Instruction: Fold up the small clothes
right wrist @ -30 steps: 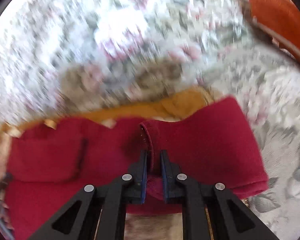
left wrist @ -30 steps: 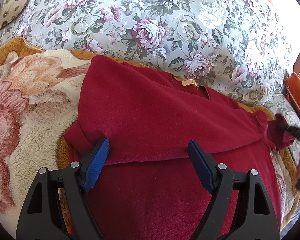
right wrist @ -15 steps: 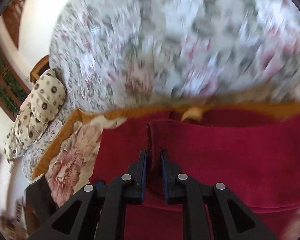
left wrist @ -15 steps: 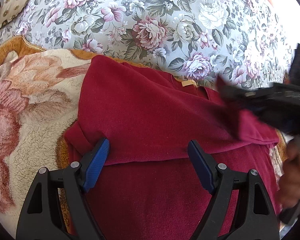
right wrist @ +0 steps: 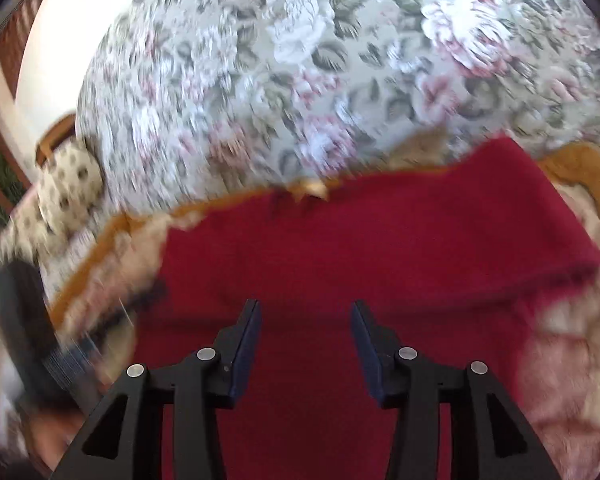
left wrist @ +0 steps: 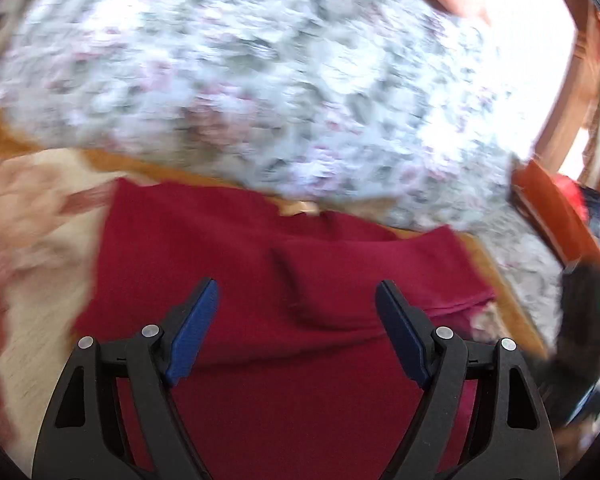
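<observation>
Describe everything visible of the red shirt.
The red shirt is dark crimson, a soft, slightly fuzzy knit. It lies flat on a fleecy cream blanket with an orange border, its neckline, with a tan label, toward the floral cushion. Both sides look folded inward, one flap edge crossing the front. Neither the left gripper nor the right gripper holds it; both hang open above it.

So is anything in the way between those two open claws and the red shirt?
Nothing visible. The left gripper and right gripper both hang open directly over the red shirt, with only bare cloth between their fingers.
</observation>
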